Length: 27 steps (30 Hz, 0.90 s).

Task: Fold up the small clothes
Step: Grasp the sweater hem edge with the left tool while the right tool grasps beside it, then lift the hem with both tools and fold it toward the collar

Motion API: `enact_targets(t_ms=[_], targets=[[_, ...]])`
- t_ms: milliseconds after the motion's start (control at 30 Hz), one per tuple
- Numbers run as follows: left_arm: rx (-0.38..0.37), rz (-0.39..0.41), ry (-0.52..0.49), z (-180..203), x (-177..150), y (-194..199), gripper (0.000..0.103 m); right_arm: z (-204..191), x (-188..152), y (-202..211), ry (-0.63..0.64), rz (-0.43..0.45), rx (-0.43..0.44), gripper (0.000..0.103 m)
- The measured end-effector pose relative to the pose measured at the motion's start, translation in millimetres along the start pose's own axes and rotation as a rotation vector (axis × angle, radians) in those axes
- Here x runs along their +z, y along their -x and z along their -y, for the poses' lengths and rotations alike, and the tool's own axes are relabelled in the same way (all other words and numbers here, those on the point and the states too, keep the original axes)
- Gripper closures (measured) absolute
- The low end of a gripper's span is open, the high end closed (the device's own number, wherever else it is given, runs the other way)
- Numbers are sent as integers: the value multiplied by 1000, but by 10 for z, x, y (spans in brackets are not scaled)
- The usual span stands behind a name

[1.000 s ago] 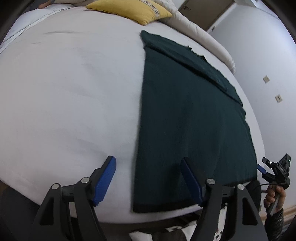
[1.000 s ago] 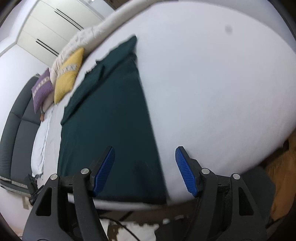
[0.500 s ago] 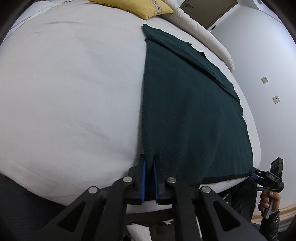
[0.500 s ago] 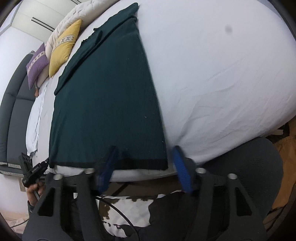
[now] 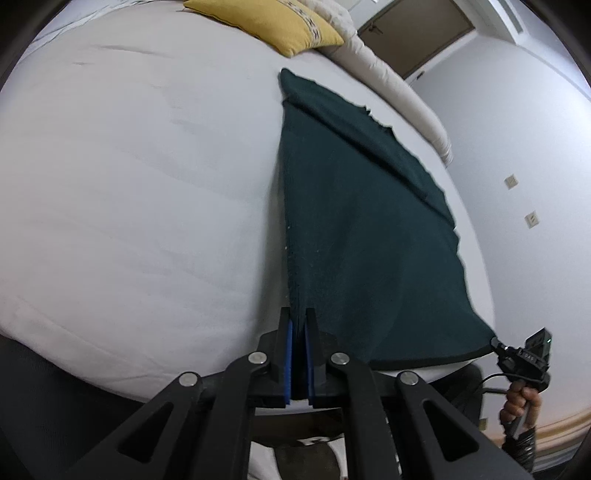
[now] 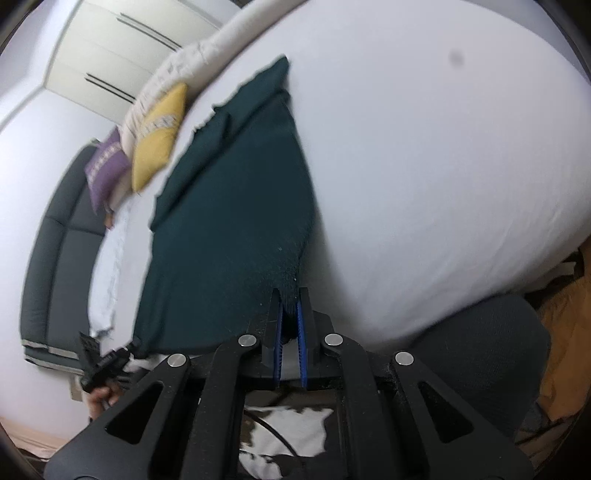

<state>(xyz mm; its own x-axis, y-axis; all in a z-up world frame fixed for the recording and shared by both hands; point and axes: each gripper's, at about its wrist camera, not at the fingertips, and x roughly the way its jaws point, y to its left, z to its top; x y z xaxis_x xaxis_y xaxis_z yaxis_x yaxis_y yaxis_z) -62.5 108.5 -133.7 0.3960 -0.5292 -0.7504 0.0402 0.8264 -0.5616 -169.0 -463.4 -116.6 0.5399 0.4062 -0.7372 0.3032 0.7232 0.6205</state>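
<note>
The left claw (image 5: 300, 328) is being held closed on the near left corner of the dark green garment (image 5: 362, 229), cloth being pinched between the blue pads (image 5: 289, 360). The right claw (image 6: 290, 314) is likewise being held closed on the near right corner, with a bunch of fabric seen between its jaws; the right wrist view is slightly blurred. Both corners are being carried just off the near edge of the bed (image 5: 129, 184), and the hem between them is being kept taut.

The garment is being supported by the white bed over most of its length. Its long axis is being directed away from the claws, from the near hem toward the yellow pillow (image 5: 266, 22) at the head end. At the far end the sleeves or upper part are being shown already laid across the body, so a first fold is judged done. The lengthwise fold, hem carried toward the far end, is judged not yet made. Progress is being assessed as early to middle.
</note>
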Motion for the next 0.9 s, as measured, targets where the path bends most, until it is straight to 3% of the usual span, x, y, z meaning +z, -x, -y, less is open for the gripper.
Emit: enact_targets(t_ms=[433,667,900], targets=[[-246,71,119,131,373,197,97,-507,588,167,-3,76,194,98],[-290,121,164,190,975,97,97,-909,1321,-123,-15,131,214,98],[-293,148,191,269,1792,-257,97,-1105,2224,-612,-75,182,208,98]])
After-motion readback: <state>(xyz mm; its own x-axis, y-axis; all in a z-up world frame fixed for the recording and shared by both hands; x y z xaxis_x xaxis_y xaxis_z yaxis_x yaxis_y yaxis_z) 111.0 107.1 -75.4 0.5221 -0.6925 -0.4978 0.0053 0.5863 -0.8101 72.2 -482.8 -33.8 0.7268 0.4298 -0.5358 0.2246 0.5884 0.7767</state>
